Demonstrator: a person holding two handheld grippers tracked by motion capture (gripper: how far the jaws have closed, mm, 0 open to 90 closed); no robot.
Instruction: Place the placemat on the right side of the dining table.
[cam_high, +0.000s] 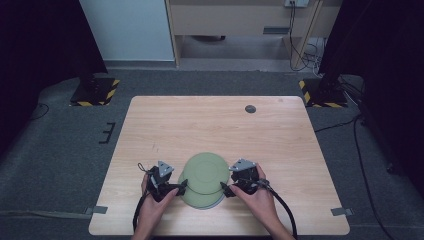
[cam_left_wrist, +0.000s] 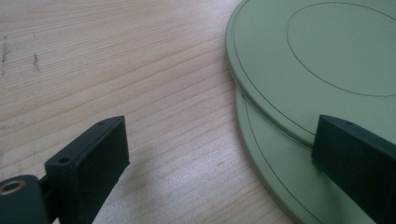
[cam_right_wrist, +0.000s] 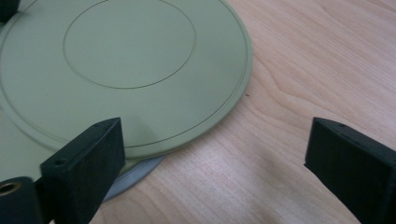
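While both the left gripper (cam_high: 181, 187) and right gripper (cam_high: 226, 189) stand spread, the unmarked green plates (cam_high: 205, 172) lie stacked between

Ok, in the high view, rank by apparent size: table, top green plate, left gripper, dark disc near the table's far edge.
1. Table
2. Top green plate
3. Left gripper; nearness to the camera does not change its rank
4. Dark disc

Beyond my tools: bare tabletop and room clutter

My tools rest on a pale wooden table (cam_high: 200, 125); a round dark disc (cam_high: 250, 109) lies far ahead of them, with striped stand bases (cam_high: 95, 91) and loose cables (cam_high: 305, 52) on the floor beyond.
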